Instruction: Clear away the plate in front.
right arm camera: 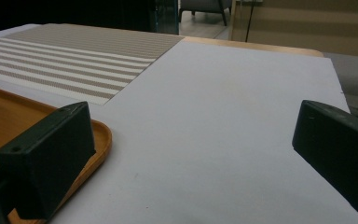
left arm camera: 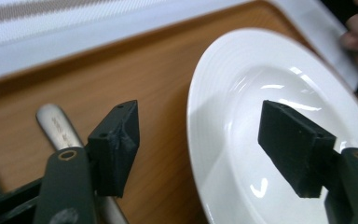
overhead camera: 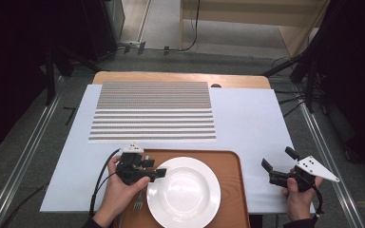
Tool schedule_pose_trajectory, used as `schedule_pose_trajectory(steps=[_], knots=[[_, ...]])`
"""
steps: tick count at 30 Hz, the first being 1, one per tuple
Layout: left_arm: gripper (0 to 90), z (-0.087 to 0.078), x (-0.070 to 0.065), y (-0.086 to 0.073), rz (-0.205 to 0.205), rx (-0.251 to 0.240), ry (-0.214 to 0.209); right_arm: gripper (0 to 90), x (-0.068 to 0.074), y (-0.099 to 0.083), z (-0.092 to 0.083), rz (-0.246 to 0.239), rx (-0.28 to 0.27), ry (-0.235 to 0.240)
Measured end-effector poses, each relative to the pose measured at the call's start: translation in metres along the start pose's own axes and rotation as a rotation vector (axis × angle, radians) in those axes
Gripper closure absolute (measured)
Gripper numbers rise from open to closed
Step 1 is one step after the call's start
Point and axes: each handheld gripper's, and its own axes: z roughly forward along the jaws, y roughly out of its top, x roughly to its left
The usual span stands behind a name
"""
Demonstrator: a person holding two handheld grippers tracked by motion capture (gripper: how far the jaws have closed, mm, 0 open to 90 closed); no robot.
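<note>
Your table is a light wooden top [overhead camera: 180,77] almost wholly covered by a white sheet [overhead camera: 252,123]; only a strip of wood shows along the far edge. On the far half of the sheet lies a striped placemat [overhead camera: 153,111] — a dense brown weave at the back, brown and white bands toward you. At your near edge sits a wooden tray [overhead camera: 228,166], and on it the white plate [overhead camera: 184,192], round, empty and glossy, catching the room's light.

Your left gripper [overhead camera: 155,172] hovers at the plate's left rim. In the left gripper view its 2 jaws stand wide apart, straddling that rim — 1 over the tray, 1 over the plate's well — with neither pad pressing on the rim. Beside the plate, partly under your left hand [overhead camera: 119,192], lies a fork [overhead camera: 138,205]; a metal handle [left arm camera: 58,128] shows behind the left jaw.

Your right gripper [overhead camera: 278,164] is held over the sheet's right edge, well apart from the tray, its jaws wide open with nothing between them.

Around the table the floor is grey, with metal rails [overhead camera: 33,147] along both sides, dark stands and cables at the back, and a pale wooden panel beyond.
</note>
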Motion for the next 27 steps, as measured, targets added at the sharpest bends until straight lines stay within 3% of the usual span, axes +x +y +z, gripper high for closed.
schedule_pose_trajectory(steps=[5, 9, 12, 15, 19, 23, 25, 27], knots=[[15.9, -0.015, 0.006, -0.003, 0.041, -0.099, 0.004, 0.0, 0.000, 0.000, 0.000, 0.002, 0.000, 0.001], [9.9, -0.024, 0.010, -0.004, 0.044, -0.131, 0.004, 0.0, 0.000, 0.000, 0.000, 0.002, 0.000, 0.002], [9.8, -0.034, 0.013, -0.006, 0.059, -0.178, 0.032, 0.0, 0.000, 0.000, 0.000, 0.002, 0.000, 0.003], [0.0, -0.043, 0.018, -0.008, 0.063, -0.219, 0.032, 0.0, 0.000, 0.000, 0.000, 0.002, 0.000, 0.003], [0.0, -0.055, 0.026, -0.013, 0.072, -0.266, 0.050, 0.0, 0.000, 0.000, 0.000, 0.002, 0.000, 0.002], [0.0, -0.065, 0.032, -0.019, 0.110, -0.309, 0.122, 0.0, 0.000, 0.000, 0.000, 0.002, 0.000, 0.001], [0.0, -0.070, 0.034, -0.021, 0.118, -0.332, 0.121, 0.0, -0.001, 0.000, 0.000, 0.000, 0.000, 0.002], [0.0, -0.075, 0.036, -0.024, 0.124, -0.352, 0.147, 0.0, -0.001, 0.000, 0.001, 0.000, 0.000, 0.000]])
